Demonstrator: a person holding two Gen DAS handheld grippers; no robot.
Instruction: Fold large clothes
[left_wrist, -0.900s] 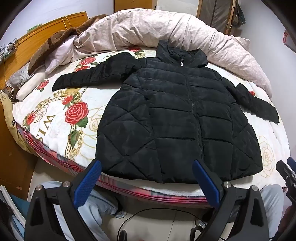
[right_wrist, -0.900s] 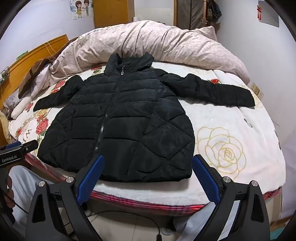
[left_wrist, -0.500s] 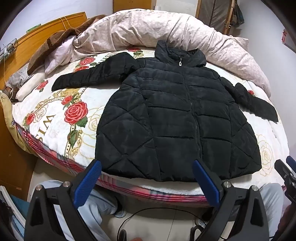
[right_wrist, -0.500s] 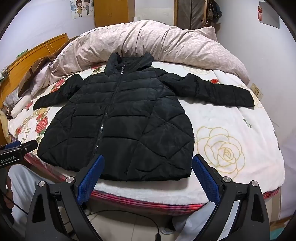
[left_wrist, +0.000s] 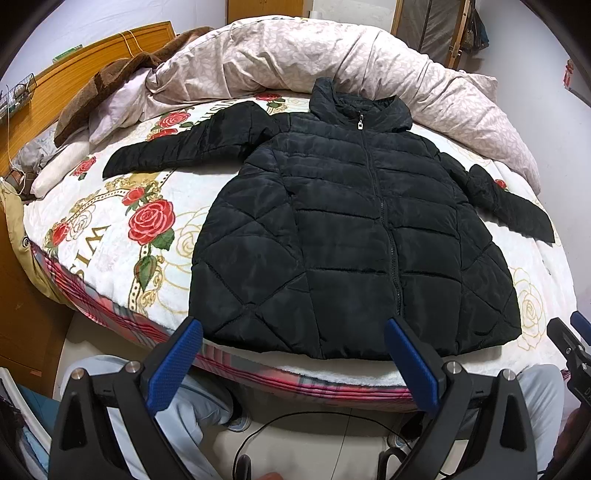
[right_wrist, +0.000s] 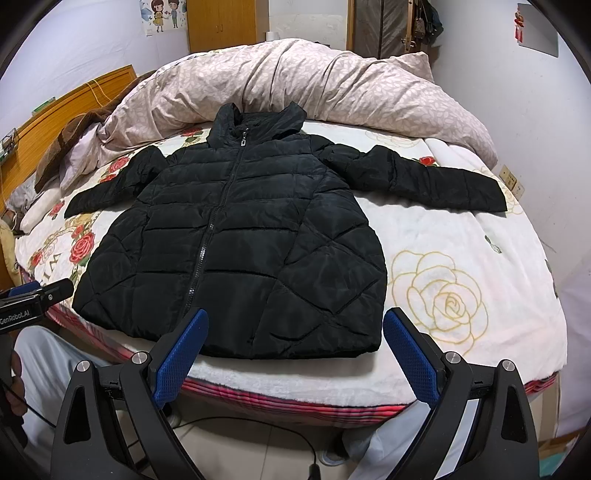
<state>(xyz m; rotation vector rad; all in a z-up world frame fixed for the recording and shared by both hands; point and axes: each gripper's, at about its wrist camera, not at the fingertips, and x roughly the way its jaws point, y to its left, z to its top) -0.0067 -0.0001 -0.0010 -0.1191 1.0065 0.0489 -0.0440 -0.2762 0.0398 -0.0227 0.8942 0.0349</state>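
Jacket (left_wrist: 354, 236): black, quilted, zipped, laid front up and flat on the bed (left_wrist: 110, 236), filling the centre of both views. Its long axis runs from the hem at lower centre to the hood at upper centre, directly away from me. Both sleeves extend sideways: one toward the upper left in the left view (left_wrist: 184, 151), the other toward the right edge in the right view (right_wrist: 436, 181).

My left gripper (left_wrist: 291, 369) sits at the bottom of its frame, jaws fully apart, nothing between them. The hem lies just above and ahead of the fingertips, not touched. My right gripper (right_wrist: 293, 354) is in the same state: jaws fully apart, empty, with the hem's right portion just above.

Relation governing the next move: the jacket lies forward of both grippers, hem nearest. The left gripper faces the hem's left half, the right gripper the right half. I judge each sleeve belongs to the arm on its own side.

Legible writing: "GenRobot.AI" on the left gripper's body at the left edge of the right view. The blanket print shows the letters "SIM" at lower left of the left view; the rest is unreadable.
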